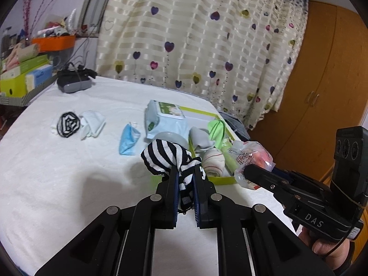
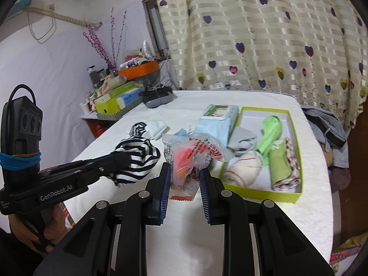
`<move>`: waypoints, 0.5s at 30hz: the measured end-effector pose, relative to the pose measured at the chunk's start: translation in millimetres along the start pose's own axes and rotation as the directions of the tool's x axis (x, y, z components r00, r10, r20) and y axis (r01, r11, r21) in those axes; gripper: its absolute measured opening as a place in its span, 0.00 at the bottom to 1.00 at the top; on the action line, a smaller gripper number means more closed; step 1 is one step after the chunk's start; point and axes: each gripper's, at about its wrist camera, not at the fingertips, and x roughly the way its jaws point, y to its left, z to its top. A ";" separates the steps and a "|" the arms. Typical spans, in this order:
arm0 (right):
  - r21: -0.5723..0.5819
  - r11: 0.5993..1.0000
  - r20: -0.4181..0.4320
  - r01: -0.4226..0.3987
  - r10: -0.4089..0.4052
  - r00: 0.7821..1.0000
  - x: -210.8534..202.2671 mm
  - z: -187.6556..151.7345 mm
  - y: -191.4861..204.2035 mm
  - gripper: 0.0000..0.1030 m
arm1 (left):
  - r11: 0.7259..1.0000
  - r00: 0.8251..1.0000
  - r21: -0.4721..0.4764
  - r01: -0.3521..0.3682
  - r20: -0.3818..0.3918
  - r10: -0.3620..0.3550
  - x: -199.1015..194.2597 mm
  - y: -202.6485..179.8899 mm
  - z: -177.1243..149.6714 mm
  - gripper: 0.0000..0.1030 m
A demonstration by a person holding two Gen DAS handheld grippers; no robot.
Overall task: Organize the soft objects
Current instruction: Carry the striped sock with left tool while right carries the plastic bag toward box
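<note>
My left gripper point(image 1: 185, 169) is shut on a black-and-white striped sock point(image 1: 165, 155), held above the white table; it also shows in the right wrist view point(image 2: 138, 158). My right gripper point(image 2: 185, 172) is shut on a clear plastic packet with a red-orange item point(image 2: 192, 155), also seen in the left wrist view point(image 1: 250, 158). A lime-green box point(image 2: 296, 151) holds a grey sock point(image 2: 243, 141), a green cloth point(image 2: 270, 131), a cream roll point(image 2: 241, 169) and a folded green towel point(image 2: 281, 165).
On the table lie a rolled striped sock point(image 1: 67, 124), a white sock point(image 1: 92, 123), a blue face mask point(image 1: 128, 141) and a wipes pack point(image 1: 165, 119). A dark device point(image 1: 73, 81) sits at the far edge. Cluttered boxes point(image 1: 20, 76) stand left; curtain behind.
</note>
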 end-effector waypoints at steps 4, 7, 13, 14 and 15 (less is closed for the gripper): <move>0.026 0.999 0.003 0.030 -0.030 1.000 -1.8 1.4 -15.7 0.25 | 1.000 1.000 0.019 0.014 -0.013 -0.014 11.5 -7.3 5.3 0.10; 0.045 0.998 0.007 0.053 -0.054 0.999 -2.9 3.8 -29.0 0.25 | 0.999 0.999 0.034 0.032 -0.023 -0.032 19.7 -14.4 9.5 0.10; 0.078 0.992 0.004 0.098 -0.098 0.995 1.2 7.4 -55.8 0.25 | 0.996 0.998 0.067 0.058 -0.030 -0.056 36.8 -27.8 22.1 0.10; 0.086 0.990 0.002 0.110 -0.111 0.994 2.6 8.0 -61.5 0.25 | 0.995 0.998 0.073 0.061 -0.029 -0.059 39.7 -30.3 24.3 0.10; 0.092 0.989 0.000 0.119 -0.120 0.993 3.7 8.5 -66.0 0.25 | 0.995 0.998 0.078 0.064 -0.030 -0.062 42.3 -32.6 26.2 0.10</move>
